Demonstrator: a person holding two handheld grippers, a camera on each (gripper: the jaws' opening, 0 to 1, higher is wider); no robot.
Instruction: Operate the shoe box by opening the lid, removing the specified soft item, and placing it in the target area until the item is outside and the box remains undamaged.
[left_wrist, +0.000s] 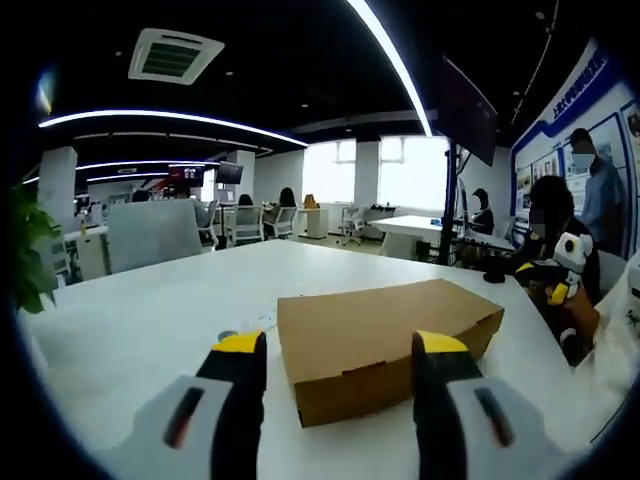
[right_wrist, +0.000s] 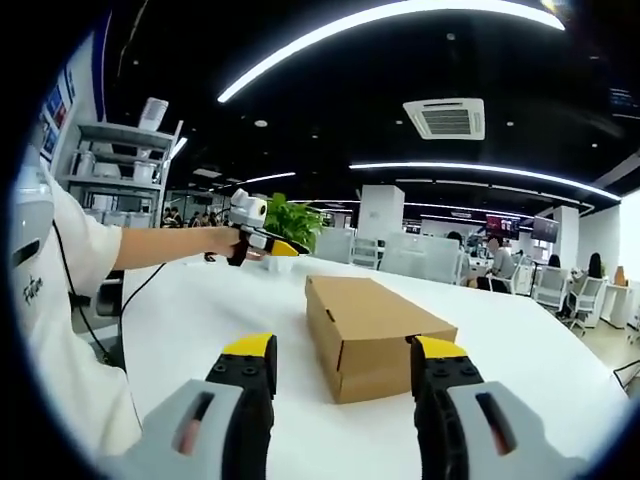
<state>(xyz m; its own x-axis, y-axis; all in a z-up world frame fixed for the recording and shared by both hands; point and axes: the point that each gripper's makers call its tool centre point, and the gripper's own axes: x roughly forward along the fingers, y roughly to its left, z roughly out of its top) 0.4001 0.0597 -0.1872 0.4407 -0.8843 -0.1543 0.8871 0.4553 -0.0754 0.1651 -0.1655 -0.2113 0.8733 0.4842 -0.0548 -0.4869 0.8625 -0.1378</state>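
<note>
Now the white table (left_wrist: 150, 310) carries the brown shoe box (left_wrist: 385, 335), lid closed, lying just ahead of both grippers; the left gripper (left_wrist: 340, 355) and the right gripper (right_wrist: 342, 358) stand with jaws apart, holding nothing and not touching the box

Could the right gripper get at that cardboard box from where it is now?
Probably yes. In the right gripper view the right gripper is open, its fingers framing the closed shoe box, with bare white table and nothing else between them.
</note>
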